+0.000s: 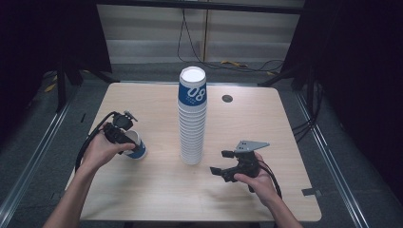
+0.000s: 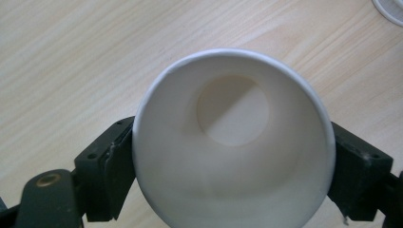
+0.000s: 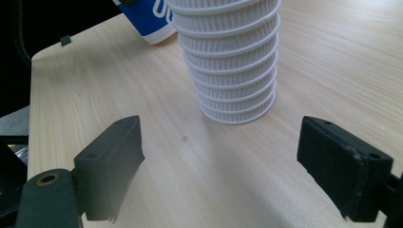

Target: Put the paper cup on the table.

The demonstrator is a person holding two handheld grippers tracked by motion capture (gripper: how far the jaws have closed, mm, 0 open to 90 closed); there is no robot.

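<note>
One loose cup (image 1: pixel 137 148) is clamped in the left gripper (image 1: pixel 124 137), left of the stack (image 1: pixel 192 118), mouth facing away from it; the right gripper (image 1: pixel 223 164) waits open.

One tall stack of paper cups (image 1: pixel 192 121) is standing on one wooden table (image 1: pixel 157 190), with about ten ribbed rims (image 3: pixel 236 71) showing at its lower end in the right gripper view; its full number is too fine to be telling from the high view. One single paper cup (image 1: pixel 137 149) is sitting apart from it, so two cup groups are showing. Two grippers, the left gripper (image 1: pixel 124 138) and the right gripper (image 1: pixel 219 162), are appearing, each carrying two black jaws, and one round grommet hole (image 1: pixel 227 99) is showing in the tabletop.
</note>
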